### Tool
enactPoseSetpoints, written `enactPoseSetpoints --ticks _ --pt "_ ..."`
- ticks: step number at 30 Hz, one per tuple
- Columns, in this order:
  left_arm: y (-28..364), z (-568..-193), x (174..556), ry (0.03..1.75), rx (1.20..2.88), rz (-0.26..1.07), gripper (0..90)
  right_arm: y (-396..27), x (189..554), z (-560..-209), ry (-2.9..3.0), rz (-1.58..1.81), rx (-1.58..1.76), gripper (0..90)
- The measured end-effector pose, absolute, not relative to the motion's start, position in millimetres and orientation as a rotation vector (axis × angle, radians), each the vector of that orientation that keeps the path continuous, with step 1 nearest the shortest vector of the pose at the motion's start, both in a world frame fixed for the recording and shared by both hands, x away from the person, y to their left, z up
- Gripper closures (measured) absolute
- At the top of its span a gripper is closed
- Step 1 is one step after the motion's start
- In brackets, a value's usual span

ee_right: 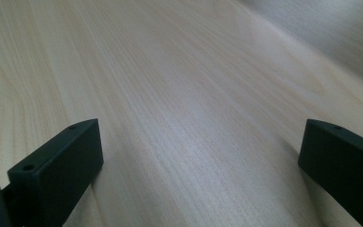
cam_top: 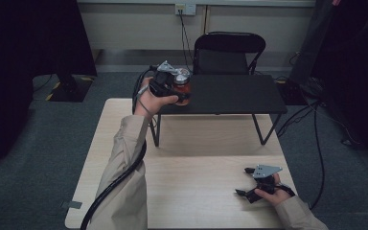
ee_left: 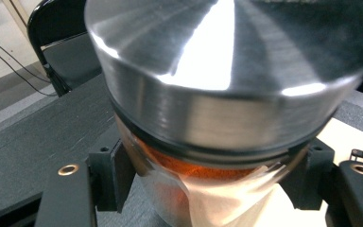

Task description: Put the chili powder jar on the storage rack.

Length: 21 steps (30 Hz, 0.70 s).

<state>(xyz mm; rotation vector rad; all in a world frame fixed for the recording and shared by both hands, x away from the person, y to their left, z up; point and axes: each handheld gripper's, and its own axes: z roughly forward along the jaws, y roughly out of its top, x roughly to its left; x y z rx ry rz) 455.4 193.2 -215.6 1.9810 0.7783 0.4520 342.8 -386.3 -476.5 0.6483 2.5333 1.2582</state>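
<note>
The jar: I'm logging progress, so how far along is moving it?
Done: the left gripper is shut on the jar and has it lifted. In hand: it hangs at the near left corner of the black shelf. Left: setting it down and releasing. The right gripper rests open on the table.

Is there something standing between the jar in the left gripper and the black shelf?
Nothing visible. The left gripper holds the jar just above the near left corner of the shelf, and that corner looks bare.
</note>
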Motion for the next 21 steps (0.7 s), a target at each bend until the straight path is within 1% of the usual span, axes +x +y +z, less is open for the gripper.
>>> enactPoseSetpoints --ticks 21 --pt "169.8 -230.4 476.8 0.895 1.981 0.486 31.0 -387.4 342.5 -476.9 2.534 1.261 0.641 0.0"
